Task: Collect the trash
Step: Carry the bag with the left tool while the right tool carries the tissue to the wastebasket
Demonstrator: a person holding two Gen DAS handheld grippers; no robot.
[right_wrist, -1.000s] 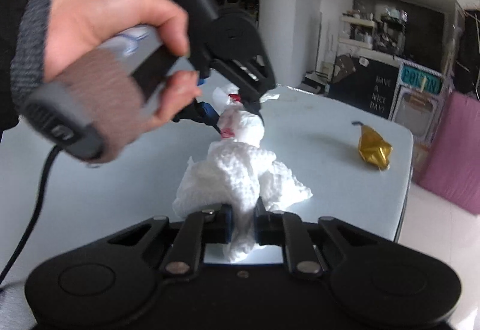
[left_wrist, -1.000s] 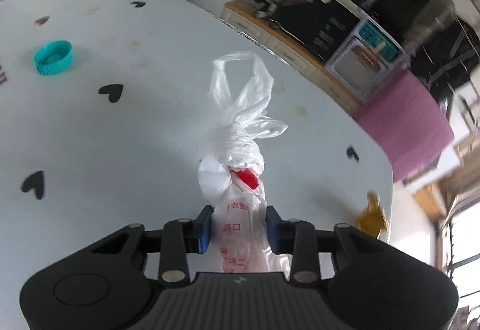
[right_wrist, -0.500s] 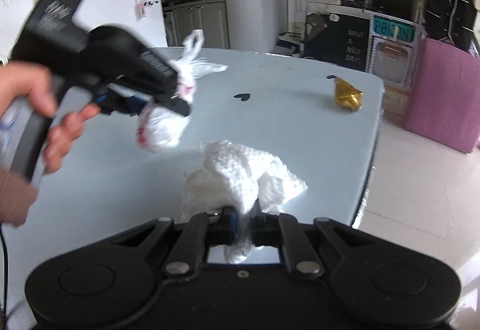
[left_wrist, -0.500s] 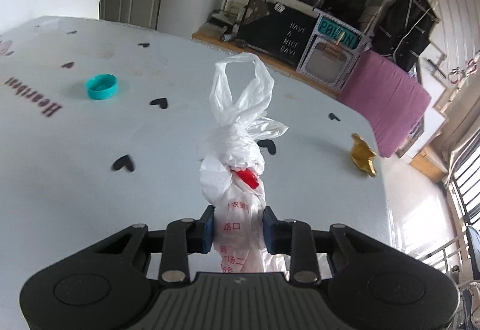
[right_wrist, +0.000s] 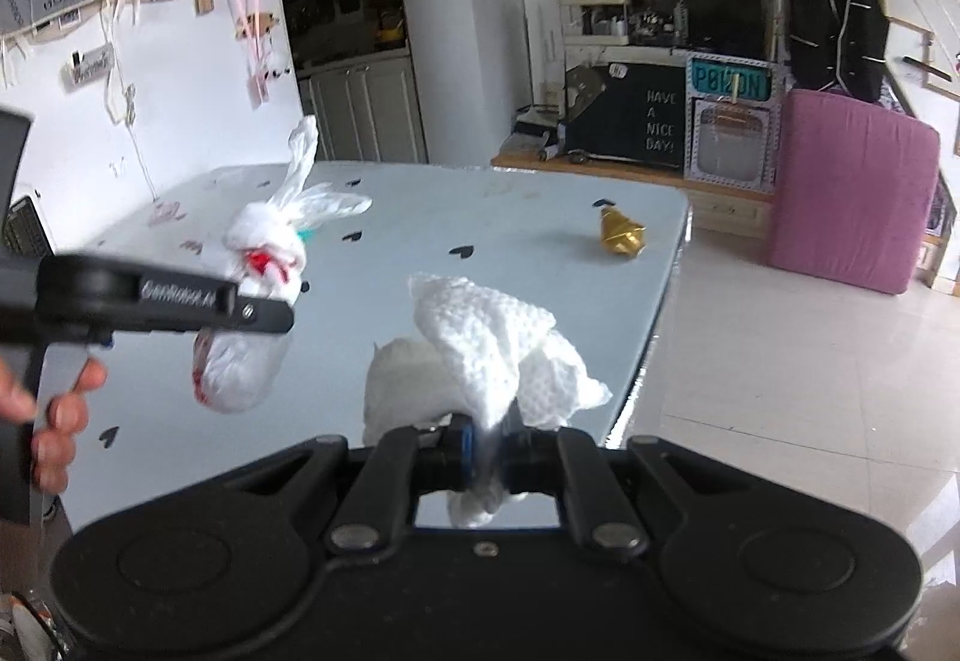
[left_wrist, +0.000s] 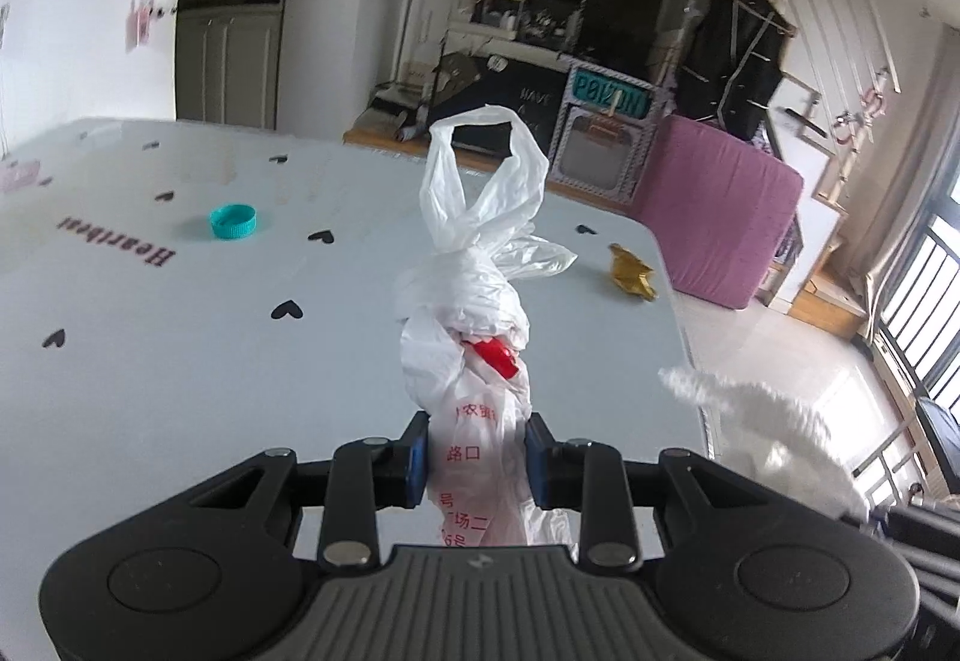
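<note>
My left gripper (left_wrist: 477, 457) is shut on a knotted white plastic bag (left_wrist: 474, 301) with red print, held above the pale table (left_wrist: 150, 349). The bag also shows in the right wrist view (right_wrist: 264, 265), with the left gripper across it. My right gripper (right_wrist: 489, 448) is shut on a crumpled white paper towel (right_wrist: 480, 355), held over the table's near right corner. The towel shows blurred in the left wrist view (left_wrist: 762, 433). A teal bottle cap (left_wrist: 233, 221) and a gold foil wrapper (left_wrist: 630, 274) lie on the table; the wrapper also shows in the right wrist view (right_wrist: 621, 235).
The table has black heart marks and a right edge (right_wrist: 666, 301) dropping to a tiled floor. A pink padded block (right_wrist: 852, 193) and a dark cabinet (right_wrist: 630, 120) stand beyond. A hand (right_wrist: 54, 421) holds the left gripper's handle.
Both grippers have pulled back and levelled, each keeping its load. The left gripper with the bag has moved away to the left of the towel in the right wrist view.
</note>
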